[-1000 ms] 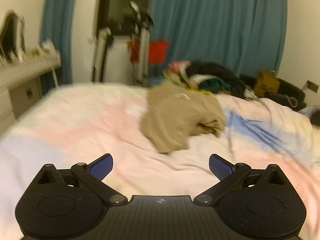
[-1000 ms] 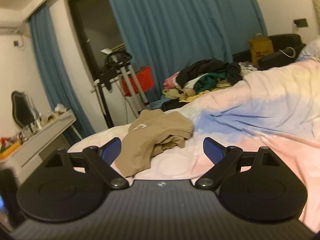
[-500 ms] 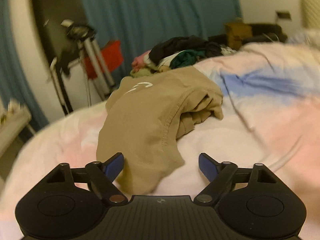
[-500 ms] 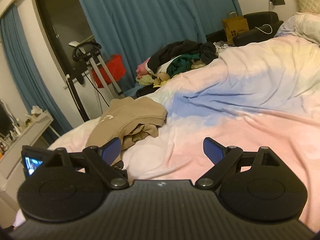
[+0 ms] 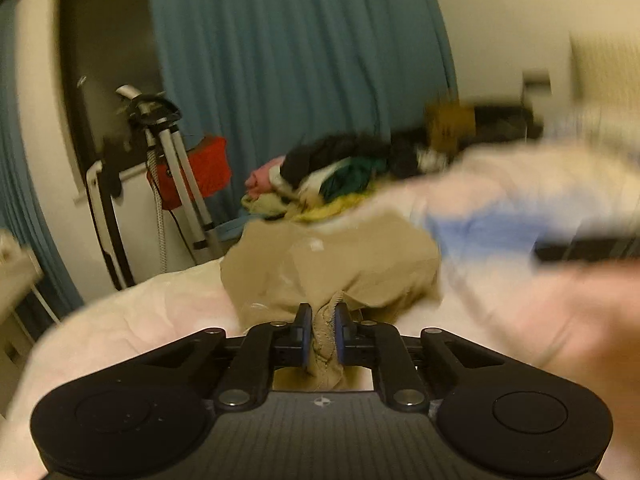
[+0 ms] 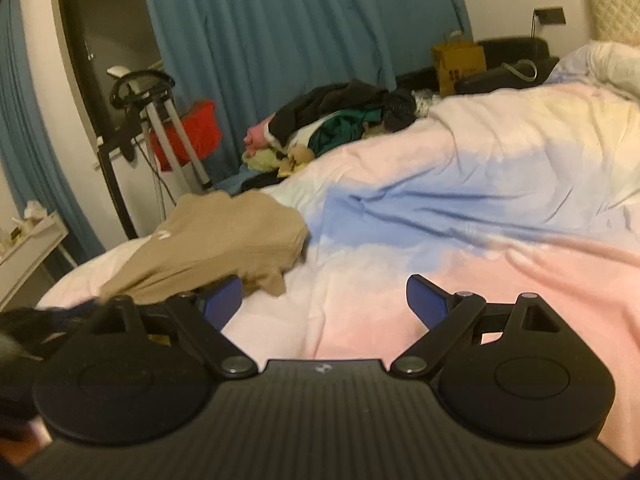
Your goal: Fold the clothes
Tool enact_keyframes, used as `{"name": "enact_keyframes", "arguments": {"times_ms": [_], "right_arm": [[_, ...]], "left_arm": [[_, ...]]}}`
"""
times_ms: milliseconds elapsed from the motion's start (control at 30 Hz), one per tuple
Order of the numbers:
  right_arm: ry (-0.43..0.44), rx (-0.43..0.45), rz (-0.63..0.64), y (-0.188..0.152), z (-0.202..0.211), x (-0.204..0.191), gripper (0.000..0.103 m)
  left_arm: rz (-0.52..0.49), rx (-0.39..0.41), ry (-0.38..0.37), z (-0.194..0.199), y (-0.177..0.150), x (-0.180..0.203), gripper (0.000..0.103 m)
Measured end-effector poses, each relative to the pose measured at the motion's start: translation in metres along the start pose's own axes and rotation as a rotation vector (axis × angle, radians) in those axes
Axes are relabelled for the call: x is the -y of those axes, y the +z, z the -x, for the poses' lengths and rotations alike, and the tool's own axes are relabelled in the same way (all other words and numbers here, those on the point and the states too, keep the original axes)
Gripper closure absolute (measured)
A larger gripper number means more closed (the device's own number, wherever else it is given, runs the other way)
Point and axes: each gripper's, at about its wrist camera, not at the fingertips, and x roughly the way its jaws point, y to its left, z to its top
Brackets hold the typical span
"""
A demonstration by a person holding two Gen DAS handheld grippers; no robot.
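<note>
A crumpled tan garment (image 5: pixel 332 268) lies on the pastel bed cover (image 5: pixel 160 312). My left gripper (image 5: pixel 324 328) is at its near edge. The jaws are closing, and a bunched fold of the tan fabric is pinched between the blue pads. The left wrist view is blurred by motion. In the right wrist view the tan garment (image 6: pixel 216 244) sits left of centre. My right gripper (image 6: pixel 324 300) hovers open just to its right, over the pink part of the bed cover (image 6: pixel 440 208), with nothing between its fingers.
A pile of mixed clothes (image 6: pixel 340 120) lies at the bed's far edge, before blue curtains (image 6: pixel 300 20). A metal stand (image 6: pixel 160 120) with a red item (image 6: pixel 192 132) is at the back left. A white shelf (image 6: pixel 28 236) is at far left and a brown bag (image 6: pixel 458 62) at back right.
My left gripper came up to the tan garment's near edge and its jaws went from wide open to pinching the fabric. My right gripper sank closer to the bed and stayed open.
</note>
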Motion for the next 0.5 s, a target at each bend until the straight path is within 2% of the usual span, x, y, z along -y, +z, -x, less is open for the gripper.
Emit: {"name": "enact_keyframes", "arguments": {"times_ms": [100,233,400,500], "right_arm": [[0.034,0.045,0.027,-0.001,0.011,-0.004,0.013],[0.119,0.095,0.082,-0.001,0.037,-0.018,0.013],[0.215,0.125,0.193,-0.009,0.072,-0.049,0.013],[0.287,0.12,0.281,-0.02,0.086,-0.073,0.013]], "left_arm": [[0.128,0.054,-0.04,0.04,0.013,-0.016,0.092],[0.225,0.123,-0.084,0.088,0.016,-0.033,0.092],[0.275,0.191,-0.127,0.139,0.009,-0.05,0.092],[0.296,0.205,-0.143,0.154,0.0,-0.056,0.092]]}}
